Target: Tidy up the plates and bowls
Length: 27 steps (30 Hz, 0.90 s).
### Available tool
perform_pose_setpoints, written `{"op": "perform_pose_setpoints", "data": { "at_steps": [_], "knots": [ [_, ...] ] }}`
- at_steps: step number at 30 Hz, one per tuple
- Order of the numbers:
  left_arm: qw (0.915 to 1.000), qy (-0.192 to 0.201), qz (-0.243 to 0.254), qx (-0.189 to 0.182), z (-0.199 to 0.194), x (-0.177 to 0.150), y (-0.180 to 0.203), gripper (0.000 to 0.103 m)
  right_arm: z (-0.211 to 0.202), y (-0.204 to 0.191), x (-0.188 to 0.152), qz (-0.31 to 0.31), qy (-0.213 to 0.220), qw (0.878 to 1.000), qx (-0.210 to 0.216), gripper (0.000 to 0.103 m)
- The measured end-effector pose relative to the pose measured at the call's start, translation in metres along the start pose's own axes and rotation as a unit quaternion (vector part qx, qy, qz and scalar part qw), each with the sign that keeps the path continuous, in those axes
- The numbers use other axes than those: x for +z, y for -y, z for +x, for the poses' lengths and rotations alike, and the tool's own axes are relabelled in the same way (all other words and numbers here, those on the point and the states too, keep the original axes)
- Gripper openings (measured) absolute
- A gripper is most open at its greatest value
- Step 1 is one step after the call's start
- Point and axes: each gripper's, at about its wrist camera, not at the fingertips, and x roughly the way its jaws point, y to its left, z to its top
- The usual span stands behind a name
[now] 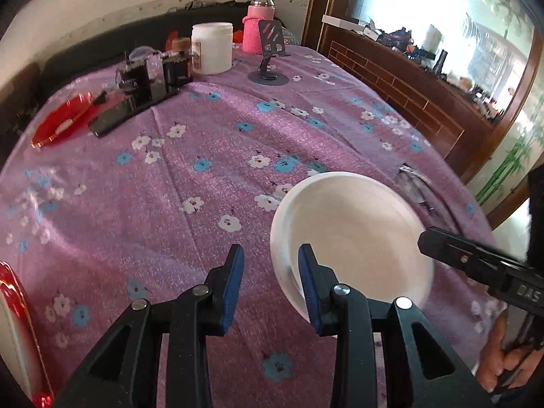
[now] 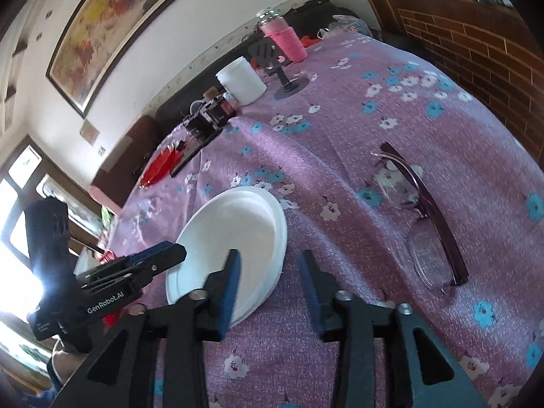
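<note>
A small stack of white plates [image 1: 353, 238] [image 2: 234, 234] lies on the purple flowered tablecloth [image 1: 190, 204]. My left gripper [image 1: 271, 251] hovers at the stack's left edge, open, with only cloth showing between its blue pads; its right finger crosses in front of the rim. In the right wrist view it reaches in from the left [image 2: 176, 253]. My right gripper [image 2: 270, 255] is open: its left finger is over the plates, its right finger over the cloth, and the rim runs between them untouched. In the left wrist view it enters from the right [image 1: 425, 241]. A red plate [image 1: 61, 119] [image 2: 159, 166] lies far left.
A clear glass dish [image 2: 425, 238] [image 1: 414, 183] with a dark bar across it lies right of the plates. At the back stand a white jar [image 1: 212, 47], a pink bottle [image 1: 258, 27], a phone stand [image 1: 268, 68] and a black tray [image 1: 136, 108]. A red-rimmed thing [image 1: 13, 323] sits near left.
</note>
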Motion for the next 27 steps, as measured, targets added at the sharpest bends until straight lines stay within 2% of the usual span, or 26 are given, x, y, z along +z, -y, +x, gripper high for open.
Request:
{"op": "perform_pose_setpoints", "data": {
  "at_steps": [2, 7, 9, 10, 11, 16, 27],
  "knots": [
    [0.9999, 0.001, 0.01, 0.012, 0.003, -0.001, 0.002, 0.032, 0.003, -0.004, 0.0, -0.014, -0.005, 1.0, -0.016, 0.053],
    [0.9993, 0.005, 0.021, 0.031, 0.009, -0.003, 0.004, 0.032, 0.013, -0.008, 0.001, -0.024, -0.019, 0.999, -0.031, 0.053],
    [0.9992, 0.007, 0.021, 0.032, 0.01, -0.003, 0.004, 0.034, 0.015, -0.008, -0.001, -0.024, -0.017, 0.999, -0.032, 0.037],
    [0.9992, 0.01, 0.024, 0.032, 0.01, -0.004, 0.005, 0.034, 0.017, -0.008, -0.001, -0.019, -0.021, 0.999, -0.028, 0.022],
    [0.999, 0.013, 0.027, 0.034, 0.009, -0.004, 0.006, 0.033, 0.018, -0.007, -0.002, -0.011, -0.021, 0.999, -0.022, 0.018],
    [0.9984, 0.017, 0.038, 0.038, 0.008, -0.009, 0.012, 0.023, 0.015, -0.012, -0.005, -0.012, -0.008, 1.0, -0.027, 0.016],
    [0.9983, 0.024, 0.042, 0.033, -0.002, -0.019, 0.014, 0.023, 0.012, -0.021, -0.012, -0.011, -0.004, 1.0, -0.023, 0.014]
  ]
}}
